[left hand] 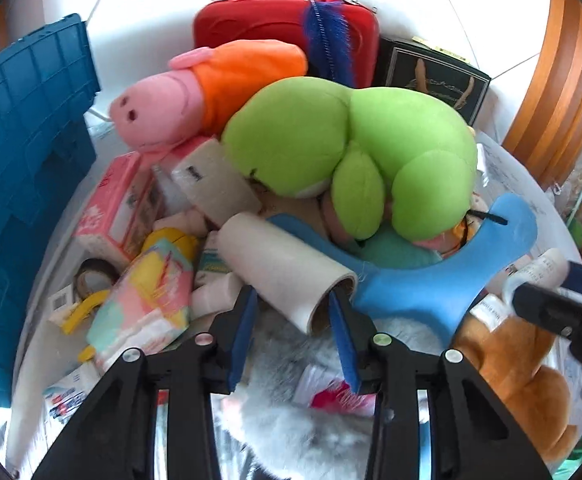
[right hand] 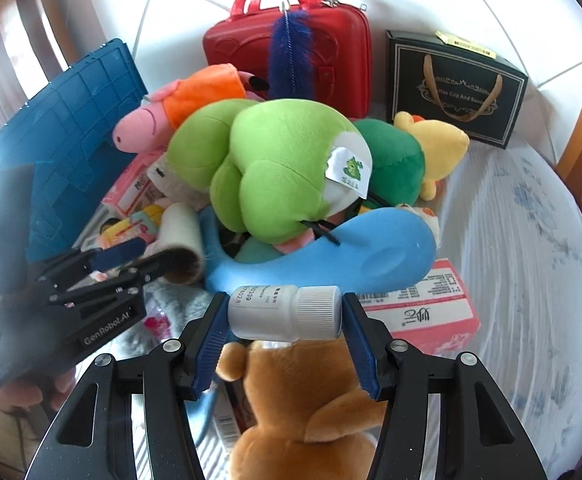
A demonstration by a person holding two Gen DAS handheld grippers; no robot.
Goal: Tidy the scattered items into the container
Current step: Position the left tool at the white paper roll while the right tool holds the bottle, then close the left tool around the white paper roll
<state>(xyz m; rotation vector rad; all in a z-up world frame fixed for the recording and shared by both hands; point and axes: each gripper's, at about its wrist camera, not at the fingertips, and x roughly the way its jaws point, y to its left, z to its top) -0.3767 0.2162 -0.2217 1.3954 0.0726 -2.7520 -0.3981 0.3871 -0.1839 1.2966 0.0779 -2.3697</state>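
Observation:
A white paper roll (left hand: 283, 264) lies tilted among the items in the big white tub (right hand: 531, 260). My left gripper (left hand: 291, 296) is shut on the roll's open near end, one blue pad on each side. The right wrist view shows that gripper (right hand: 139, 262) clamped on the same roll (right hand: 183, 232). My right gripper (right hand: 283, 316) is shut on a white bottle (right hand: 275, 312) with a ribbed cap, held sideways above a brown teddy (right hand: 303, 412). At the right edge of the left wrist view, the right gripper (left hand: 563, 288) and the bottle (left hand: 539, 268) show again.
A green plush (left hand: 351, 148), a pink and orange plush (left hand: 195, 96), a blue foam piece (left hand: 431, 280) and pink boxes (right hand: 423, 308) fill the tub. Behind it stand a red case (right hand: 291, 36), a black gift box (right hand: 455, 84) and a blue crate lid (left hand: 23, 152). A hand (right hand: 31, 396) holds the left gripper.

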